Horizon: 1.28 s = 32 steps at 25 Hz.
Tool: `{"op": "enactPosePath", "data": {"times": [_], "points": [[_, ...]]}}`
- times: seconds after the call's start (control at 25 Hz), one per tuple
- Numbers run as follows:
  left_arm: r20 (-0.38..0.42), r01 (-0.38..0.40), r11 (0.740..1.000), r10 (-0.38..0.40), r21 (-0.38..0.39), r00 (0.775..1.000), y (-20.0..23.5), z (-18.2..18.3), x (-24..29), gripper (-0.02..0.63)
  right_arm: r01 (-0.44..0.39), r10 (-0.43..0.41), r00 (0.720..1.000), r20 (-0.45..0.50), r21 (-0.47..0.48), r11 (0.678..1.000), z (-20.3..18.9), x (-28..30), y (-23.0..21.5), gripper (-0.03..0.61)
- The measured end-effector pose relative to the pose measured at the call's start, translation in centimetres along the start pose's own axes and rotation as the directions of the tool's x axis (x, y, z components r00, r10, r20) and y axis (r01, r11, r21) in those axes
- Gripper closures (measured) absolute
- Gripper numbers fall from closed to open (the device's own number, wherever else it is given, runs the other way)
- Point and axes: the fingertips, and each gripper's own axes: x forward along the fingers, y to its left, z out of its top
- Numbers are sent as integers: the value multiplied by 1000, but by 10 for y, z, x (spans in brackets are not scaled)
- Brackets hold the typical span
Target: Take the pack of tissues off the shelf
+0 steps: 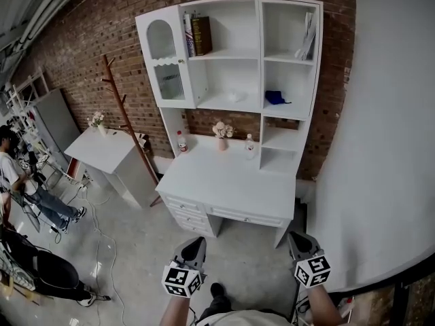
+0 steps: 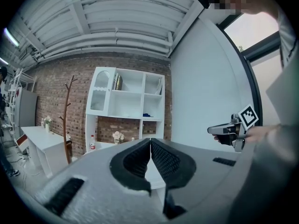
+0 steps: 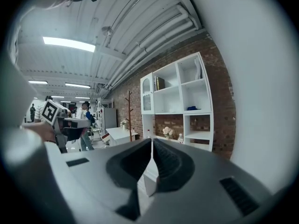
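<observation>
Left tongs [image 1: 195, 243] closed, pointing level | right tongs [image 1: 298, 238] closed, alongside

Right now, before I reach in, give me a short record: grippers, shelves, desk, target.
left gripper: shut, empty, low in front of the desk
right gripper: shut, empty, level with the left one
shelves: books top middle; pale thing on the middle shelf; blue thing in the right compartment
desk: flowers and two bottles at the back
target: likely the pale thing, too small to be sure
contact: none; both grippers are short of the desk
</observation>
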Motion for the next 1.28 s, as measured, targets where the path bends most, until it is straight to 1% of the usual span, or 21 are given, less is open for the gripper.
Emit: {"op": "enactPosePath", "data": {"times": [0.2, 0.64, 1.0, 1.28], "points": [[-16, 17, 1000, -17, 13, 1000, 29, 2, 20, 588, 16, -16, 1000, 12, 6, 1000, 12, 32, 1, 546], [-14, 44, 999, -45, -15, 999, 94, 7, 67, 588, 41, -41, 999, -5, -9, 999, 26, 103, 10, 547], [-23, 99, 994, -100, -34, 995, 143, 10, 105, 588, 101, -101, 995, -23, 6, 995, 33, 151, 15, 547], [-21, 143, 989, -144, -41, 989, 183, 11, 132, 588, 134, -133, 991, -16, 6, 991, 43, 191, 26, 546]]}}
